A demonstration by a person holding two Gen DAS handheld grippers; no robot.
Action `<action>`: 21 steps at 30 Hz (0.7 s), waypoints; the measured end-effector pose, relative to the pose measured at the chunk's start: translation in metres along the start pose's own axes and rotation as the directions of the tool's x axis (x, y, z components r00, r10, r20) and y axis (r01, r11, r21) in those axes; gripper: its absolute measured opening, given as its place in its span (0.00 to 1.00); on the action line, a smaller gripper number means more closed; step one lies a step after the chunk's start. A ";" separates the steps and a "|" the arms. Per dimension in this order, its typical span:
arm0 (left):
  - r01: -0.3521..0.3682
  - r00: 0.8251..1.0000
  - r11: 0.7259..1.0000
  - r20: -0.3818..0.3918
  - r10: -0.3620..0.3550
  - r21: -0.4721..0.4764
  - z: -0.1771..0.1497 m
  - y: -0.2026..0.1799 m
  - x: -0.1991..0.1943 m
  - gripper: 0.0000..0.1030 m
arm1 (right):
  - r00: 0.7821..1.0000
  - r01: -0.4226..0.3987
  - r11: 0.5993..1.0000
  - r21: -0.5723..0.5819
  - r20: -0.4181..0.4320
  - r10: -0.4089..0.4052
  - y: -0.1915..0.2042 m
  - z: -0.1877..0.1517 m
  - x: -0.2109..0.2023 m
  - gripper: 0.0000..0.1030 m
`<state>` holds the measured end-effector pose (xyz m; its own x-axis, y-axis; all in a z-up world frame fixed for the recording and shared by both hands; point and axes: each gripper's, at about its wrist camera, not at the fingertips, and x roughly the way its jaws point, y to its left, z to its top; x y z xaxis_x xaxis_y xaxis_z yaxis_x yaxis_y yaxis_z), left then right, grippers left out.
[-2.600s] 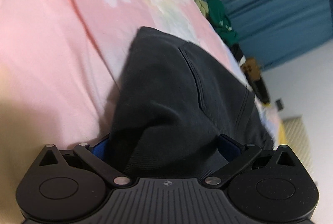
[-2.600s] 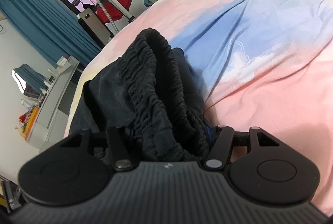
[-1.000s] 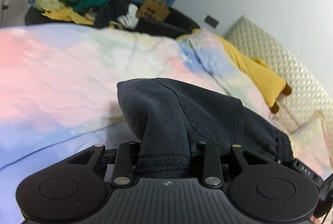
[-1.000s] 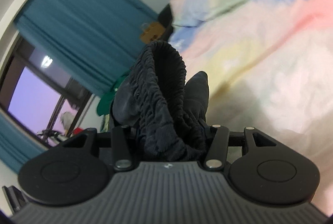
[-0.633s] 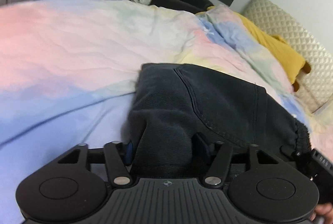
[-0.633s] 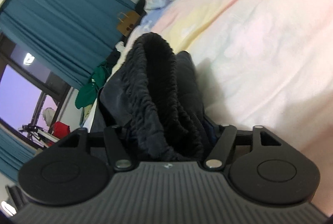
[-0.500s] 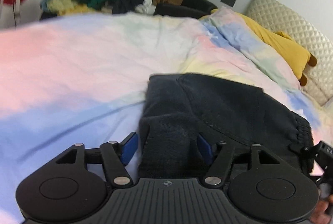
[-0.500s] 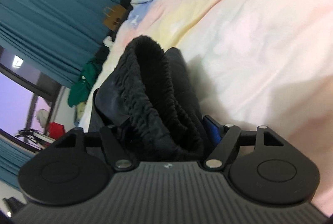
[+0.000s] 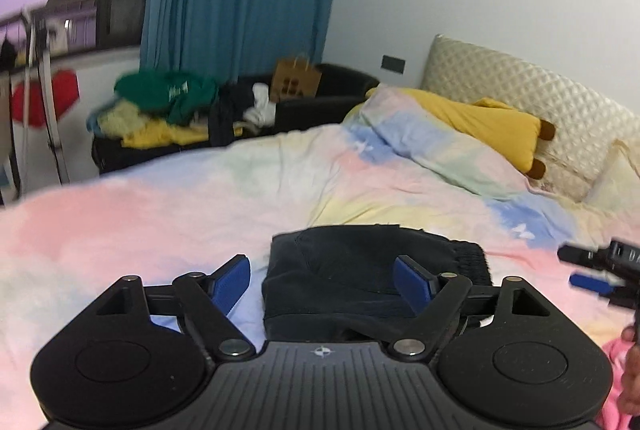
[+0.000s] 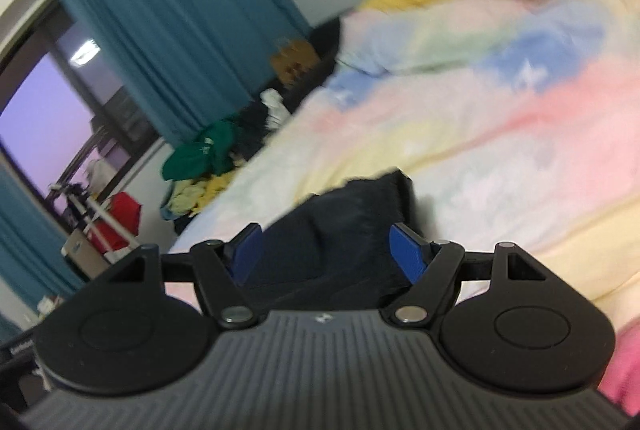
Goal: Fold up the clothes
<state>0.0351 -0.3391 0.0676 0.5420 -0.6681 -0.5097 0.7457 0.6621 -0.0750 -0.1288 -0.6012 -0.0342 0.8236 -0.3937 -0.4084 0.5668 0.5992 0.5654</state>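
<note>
The left tool (image 9: 322,280) is hanging with its blue fingers (image 9: 232,280) wide apart, gripping nothing. The right tool (image 10: 326,250) is also spread apart and empty. The folded black pants (image 9: 372,278) are lying flat on the bed (image 9: 160,222), just past both tools, with the stretchy waist edge on the right. Soft pastel blanket is lying open all around the pants. No writing can be read; the white print on the far green top (image 9: 168,94) is too blurry. A yellow pillow (image 9: 480,122) is resting far right.
</note>
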 end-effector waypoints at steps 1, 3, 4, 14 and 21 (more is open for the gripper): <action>-0.002 1.000 1.000 0.011 0.002 0.009 0.001 -0.004 -0.014 0.83 | 1.000 -0.010 1.000 -0.029 0.009 0.010 0.010 0.003 -0.011 0.73; -0.007 0.999 1.000 0.044 0.006 0.025 0.000 -0.011 -0.043 0.91 | 0.999 -0.028 0.995 -0.100 0.019 0.030 0.029 0.003 -0.032 0.74; -0.010 0.998 0.999 0.064 0.008 0.034 -0.001 -0.014 -0.057 0.99 | 0.999 -0.039 0.990 -0.138 0.023 0.043 0.039 0.003 -0.042 0.75; -0.080 0.987 0.995 0.146 0.071 0.056 -0.043 -0.025 -0.146 1.00 | 0.987 -0.069 0.940 -0.335 0.112 0.112 0.100 -0.038 -0.104 1.00; -0.118 0.983 0.991 0.151 0.107 0.067 -0.087 -0.019 -0.160 1.00 | 0.978 -0.030 0.915 -0.402 0.176 0.109 0.127 -0.079 -0.119 1.00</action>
<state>-0.0993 -0.2155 0.0762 0.6709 -0.6370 -0.3795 0.7007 0.7121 0.0435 -0.1566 -0.4239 0.0294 0.8716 -0.4421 -0.2120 0.4851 0.8403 0.2419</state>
